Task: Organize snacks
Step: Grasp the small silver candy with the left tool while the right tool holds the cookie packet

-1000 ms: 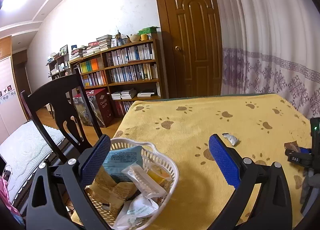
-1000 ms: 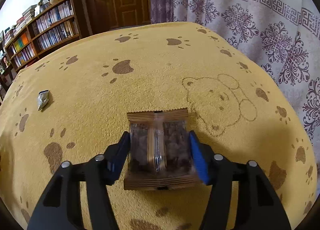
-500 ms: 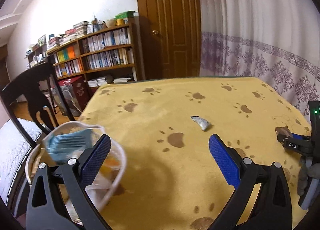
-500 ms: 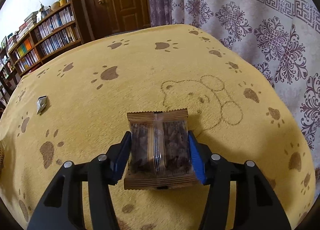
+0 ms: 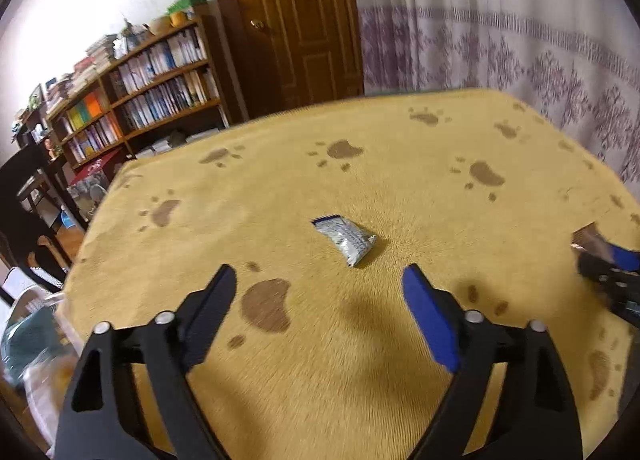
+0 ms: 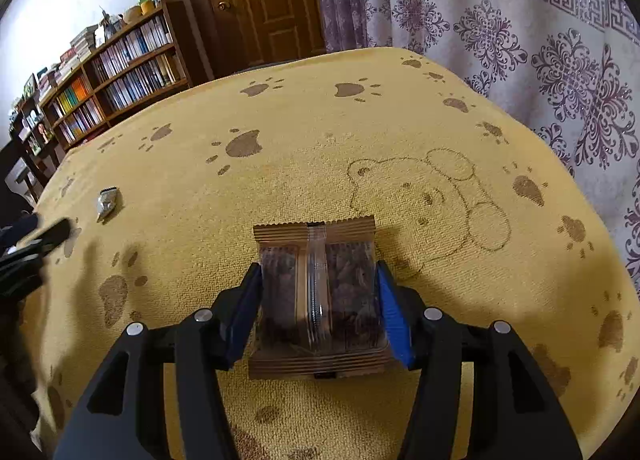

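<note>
The left gripper (image 5: 318, 292) is hovering with its jaws standing wide apart and nothing lying between them; its black arms are angling forward and slightly downward; the right gripper (image 6: 318, 284) is holding its jaws pressed in against the two sides of a snack packet (image 6: 318, 292), gripping it level; each gripper is showing at the edge of the other's view.

A brown panelled door (image 5: 292, 20) stands at the upper middle, a packed bookcase (image 5: 136, 88) to its left against a white wall (image 5: 80, 0). Patterned purple curtains (image 6: 520, 40) fill the upper right; a dark chair (image 5: 28, 196) sits at the left edge.
</note>
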